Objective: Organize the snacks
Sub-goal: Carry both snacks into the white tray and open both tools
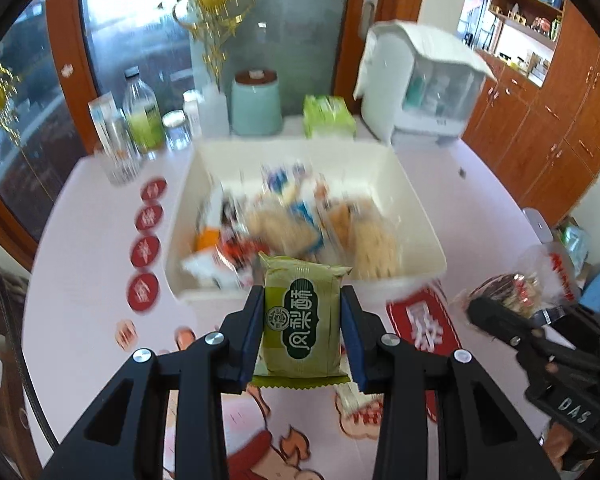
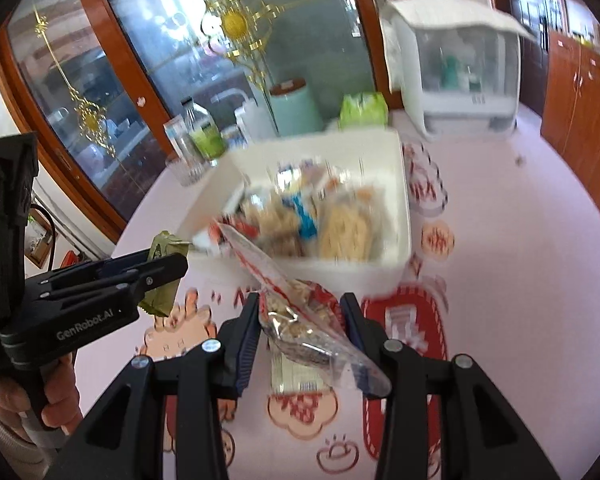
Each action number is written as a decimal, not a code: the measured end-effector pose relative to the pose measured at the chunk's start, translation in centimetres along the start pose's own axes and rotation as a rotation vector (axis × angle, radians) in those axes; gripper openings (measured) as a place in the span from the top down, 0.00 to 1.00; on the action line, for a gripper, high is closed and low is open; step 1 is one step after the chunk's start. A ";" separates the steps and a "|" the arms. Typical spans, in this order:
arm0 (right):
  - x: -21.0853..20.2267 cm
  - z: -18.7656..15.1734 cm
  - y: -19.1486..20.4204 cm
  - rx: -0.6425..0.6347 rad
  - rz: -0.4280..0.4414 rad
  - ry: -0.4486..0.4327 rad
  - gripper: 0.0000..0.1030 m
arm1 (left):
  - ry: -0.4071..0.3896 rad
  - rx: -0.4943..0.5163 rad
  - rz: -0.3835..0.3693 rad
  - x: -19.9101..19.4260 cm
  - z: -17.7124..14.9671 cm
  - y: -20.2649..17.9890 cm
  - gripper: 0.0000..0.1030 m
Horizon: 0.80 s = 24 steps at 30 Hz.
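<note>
My left gripper (image 1: 303, 300) is shut on a green snack packet (image 1: 303, 312) with a dark oval label, held upright just in front of the white bin (image 1: 420, 216). The bin holds several wrapped snacks (image 1: 300, 224), blurred. My right gripper (image 2: 299, 306) is shut on a clear snack bag (image 2: 300, 320) with red print, tilted across its pads, held above the table near the bin (image 2: 400, 200). In the right wrist view the left gripper (image 2: 168, 270) shows at the left with the green packet (image 2: 162, 246); a hand holds its handle. In the left wrist view the right gripper (image 1: 484, 312) shows with the clear bag (image 1: 516, 284).
A pink table cover (image 1: 80, 288) with red and orange prints lies under everything. Behind the bin stand bottles (image 1: 140, 116), a glass (image 1: 120, 164), a teal canister (image 1: 256, 104), a green pack (image 1: 328, 116) and a white lidded storage box (image 1: 420, 84). Wooden cabinets (image 1: 560, 128) stand at the right.
</note>
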State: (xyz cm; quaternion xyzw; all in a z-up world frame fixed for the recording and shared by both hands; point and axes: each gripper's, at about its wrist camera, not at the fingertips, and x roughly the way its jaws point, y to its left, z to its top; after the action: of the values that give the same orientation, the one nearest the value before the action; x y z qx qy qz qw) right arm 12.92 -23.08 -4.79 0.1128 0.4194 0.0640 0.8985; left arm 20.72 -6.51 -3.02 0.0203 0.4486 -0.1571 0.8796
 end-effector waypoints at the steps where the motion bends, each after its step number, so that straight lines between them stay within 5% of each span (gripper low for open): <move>1: -0.2 0.8 0.1 -0.006 0.000 -0.013 0.61 | -0.015 0.004 0.007 -0.2 0.6 0.1 0.66; 12: -1.2 9.4 1.9 -0.081 -0.041 -0.154 0.61 | -0.126 0.038 0.107 -0.5 8.2 0.6 0.66; 24: 3.2 13.7 0.9 -0.049 -0.084 -0.120 0.61 | -0.066 0.024 0.161 4.7 12.0 1.5 0.66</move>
State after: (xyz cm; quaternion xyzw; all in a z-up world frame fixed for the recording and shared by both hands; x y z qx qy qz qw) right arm 25.52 -23.54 1.61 0.0769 0.3674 0.0297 0.9264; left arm 33.07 -8.43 0.25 0.0616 0.4143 -0.0919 0.9034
